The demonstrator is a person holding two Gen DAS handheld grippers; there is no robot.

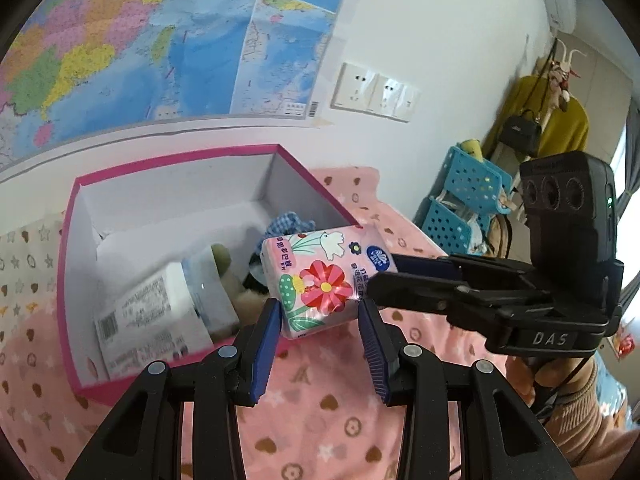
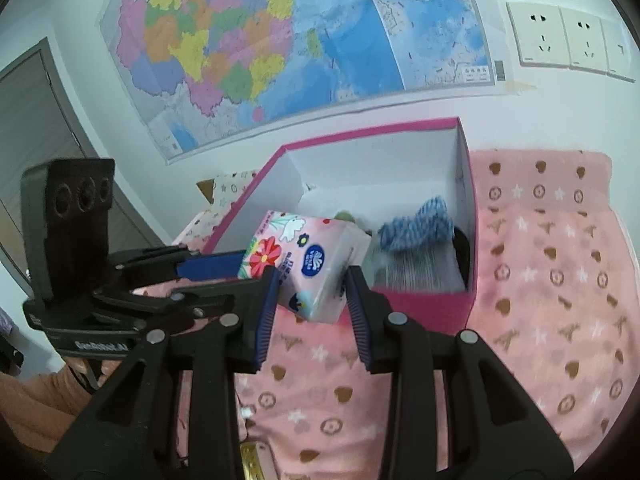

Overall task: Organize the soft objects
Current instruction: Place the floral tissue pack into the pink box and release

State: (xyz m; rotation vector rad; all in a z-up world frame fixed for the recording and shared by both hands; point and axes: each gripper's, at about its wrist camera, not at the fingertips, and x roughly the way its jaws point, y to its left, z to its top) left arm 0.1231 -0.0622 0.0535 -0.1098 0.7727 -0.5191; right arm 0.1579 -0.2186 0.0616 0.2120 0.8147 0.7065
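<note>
A pink tissue pack (image 1: 320, 280) (image 2: 308, 256) printed with flowers hangs in the air over the near edge of a pink box (image 1: 176, 160) (image 2: 360, 132) with white inner walls. My left gripper (image 1: 319, 306) (image 2: 250, 272) is shut on one end of the pack. My right gripper (image 1: 384, 274) (image 2: 313, 278) is shut on the other end. Inside the box lie a white tissue pack (image 1: 160, 312), a blue checked cloth (image 2: 416, 228) and some plush pieces (image 1: 224, 256), partly hidden by the held pack.
The box stands on a pink patterned blanket (image 2: 552, 280) against a wall with a map (image 2: 280, 40) and sockets (image 2: 568, 36). A blue plastic shelf (image 1: 464, 200) and a coat stand with yellow clothes (image 1: 560, 120) are at the right. A sleeve (image 1: 580, 412) shows beneath the right gripper.
</note>
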